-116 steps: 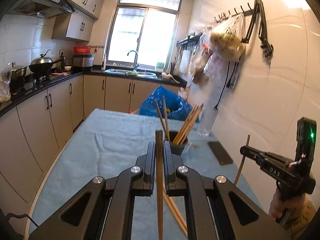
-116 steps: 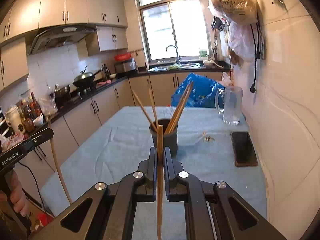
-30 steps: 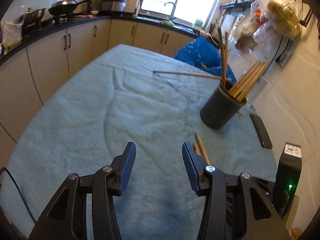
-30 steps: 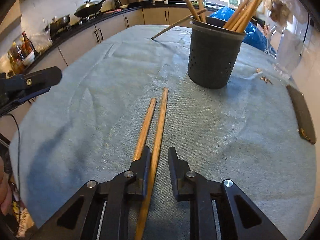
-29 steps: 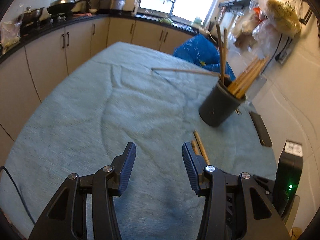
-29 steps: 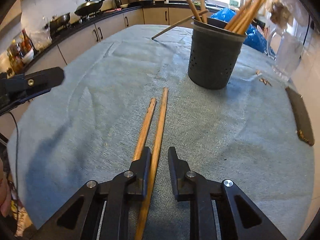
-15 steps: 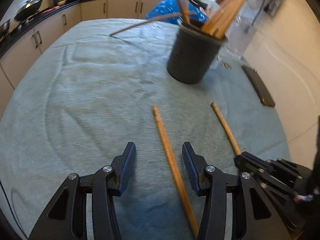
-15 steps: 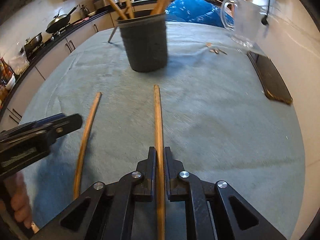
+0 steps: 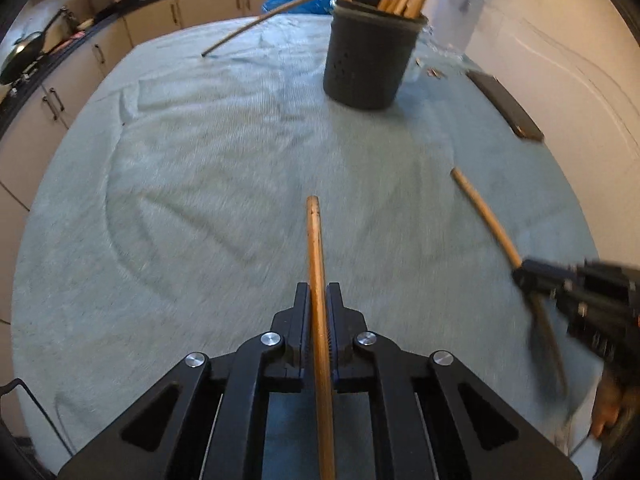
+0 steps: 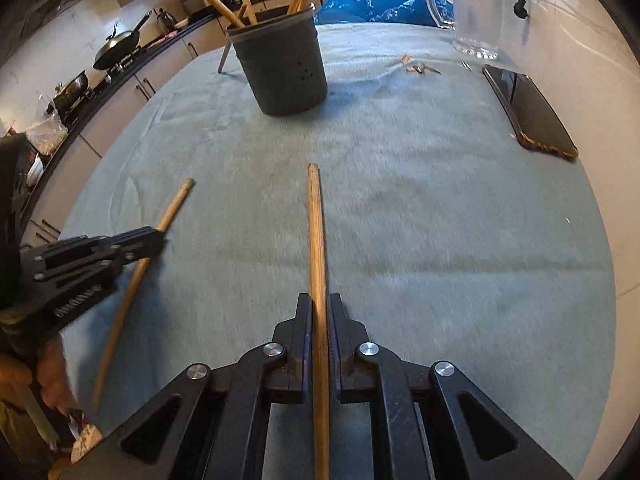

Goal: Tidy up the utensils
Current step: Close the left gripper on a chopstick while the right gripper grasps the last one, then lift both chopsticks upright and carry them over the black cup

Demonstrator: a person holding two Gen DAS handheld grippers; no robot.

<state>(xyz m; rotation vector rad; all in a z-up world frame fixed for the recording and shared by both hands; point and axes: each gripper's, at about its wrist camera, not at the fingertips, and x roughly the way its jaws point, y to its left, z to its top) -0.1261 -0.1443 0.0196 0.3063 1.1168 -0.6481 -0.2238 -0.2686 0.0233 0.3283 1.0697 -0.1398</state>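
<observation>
My left gripper point(image 9: 319, 292) is shut on a wooden chopstick point(image 9: 315, 240) that points forward over the blue-grey tablecloth point(image 9: 200, 184). My right gripper point(image 10: 319, 302) is shut on a second chopstick point(image 10: 315, 220). Each gripper shows in the other's view: the right one point(image 9: 520, 270) at the right edge with its chopstick point(image 9: 484, 214), the left one point(image 10: 160, 234) at the left edge with its chopstick point(image 10: 172, 204). A dark perforated holder point(image 9: 370, 62) with several chopsticks stands at the far middle of the table, also seen as the holder point(image 10: 282, 68) in the right wrist view.
A dark phone point(image 10: 528, 110) lies at the right near the white wall. A glass jug point(image 10: 476, 12) stands behind it, and small scraps point(image 10: 416, 67) lie near it. One long chopstick point(image 9: 276, 16) leans out of the holder to the left. Kitchen cabinets point(image 9: 60, 92) run along the left.
The left gripper has closed on the chopstick that lay between its open fingers. The right gripper, holding its chopstick, has shifted aside, and both views have moved closer to the cloth.
</observation>
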